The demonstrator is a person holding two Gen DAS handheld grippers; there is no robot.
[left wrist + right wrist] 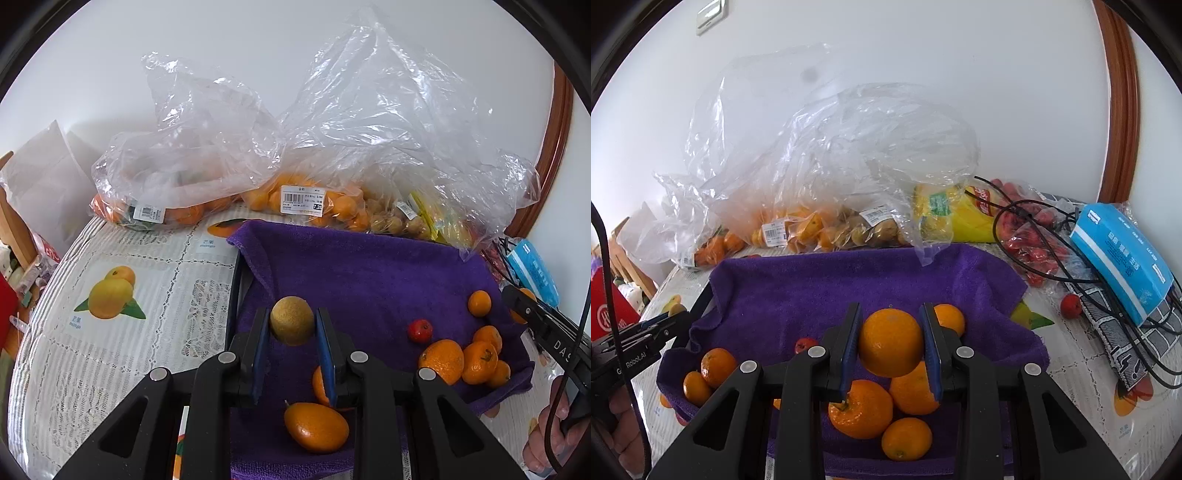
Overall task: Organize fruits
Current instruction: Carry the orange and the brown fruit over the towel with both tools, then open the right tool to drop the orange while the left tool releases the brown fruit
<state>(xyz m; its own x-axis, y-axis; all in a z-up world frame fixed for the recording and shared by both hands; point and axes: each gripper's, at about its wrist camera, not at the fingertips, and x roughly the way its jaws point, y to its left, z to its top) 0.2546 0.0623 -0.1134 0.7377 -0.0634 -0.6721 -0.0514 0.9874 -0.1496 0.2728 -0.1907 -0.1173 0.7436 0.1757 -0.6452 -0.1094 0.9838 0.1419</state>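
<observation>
Here, left tool [291, 326] clamped on brown fruit [291, 320], right tool [891, 341] on orange [890, 342], above purple-lined tray [798, 291]

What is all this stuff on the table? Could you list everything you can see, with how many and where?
Purple towel: one, spread over a dark tray mid-table.
Loose orange citrus: several, on the towel, mostly at its near side.
Small red fruit: one on the towel; another on the tablecloth to the right.
Clear plastic bags: several, along the wall, holding orange and yellowish fruit.
Yellow packet: one, behind the towel.
Bag of red fruit: one, right, under black cables.
Blue box: one, far right.
Fruit-print tablecloth: one, white, covering the table.
Left gripper: black, blue pads, shut on a yellow-brown round fruit.
Right gripper: same, shut on an orange.
</observation>
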